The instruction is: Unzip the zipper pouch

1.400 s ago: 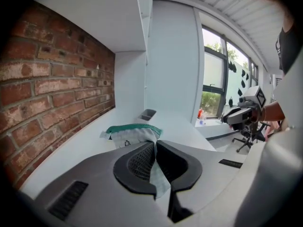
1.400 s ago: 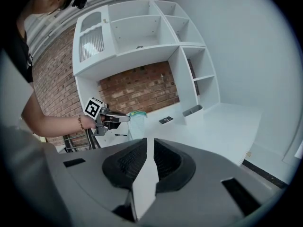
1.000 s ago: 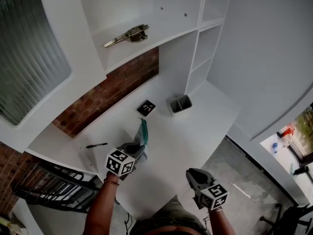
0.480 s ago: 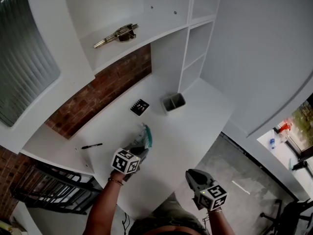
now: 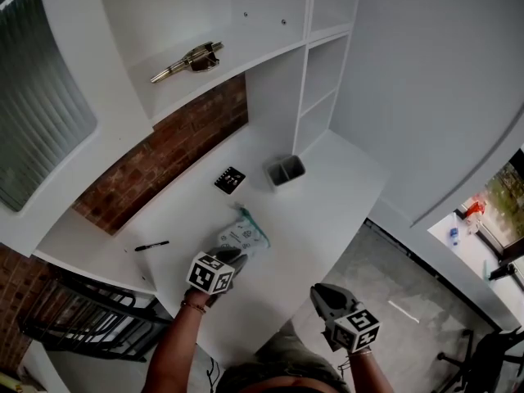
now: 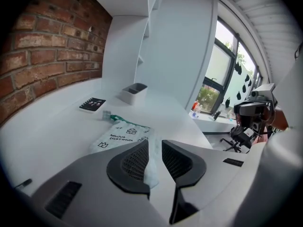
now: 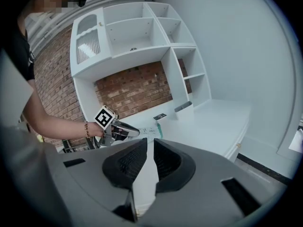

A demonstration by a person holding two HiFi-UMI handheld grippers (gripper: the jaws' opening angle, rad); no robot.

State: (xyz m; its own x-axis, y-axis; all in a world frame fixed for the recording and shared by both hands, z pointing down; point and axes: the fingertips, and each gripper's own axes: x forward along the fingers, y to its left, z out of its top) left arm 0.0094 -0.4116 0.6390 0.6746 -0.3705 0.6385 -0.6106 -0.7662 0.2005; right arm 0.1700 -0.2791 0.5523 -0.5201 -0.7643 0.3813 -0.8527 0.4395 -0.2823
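Straight ahead of the right gripper's [image 7: 150, 143] fingers [image 7: 127, 163], the white desk [image 5: 327, 211] ran to a brick wall [image 5: 164, 166]. Well beyond the fingertips and a little to their right, a small black card [image 5: 230, 179] lay flat on the desk. A grey open-topped bin [image 5: 284, 170] stood near it, further right. A black pen [image 5: 152, 245] lay far off to the fingers' left, close to the desk's edge. High above the fingers, white shelving [image 5: 270, 31] topped the wall, and a brass-coloured tool [image 5: 187, 60] lay on its widest shelf. Below and right of the fingers was grey floor [image 5: 409, 289]. A black metal rack [image 5: 90, 322] stood low beyond the desk's left end.
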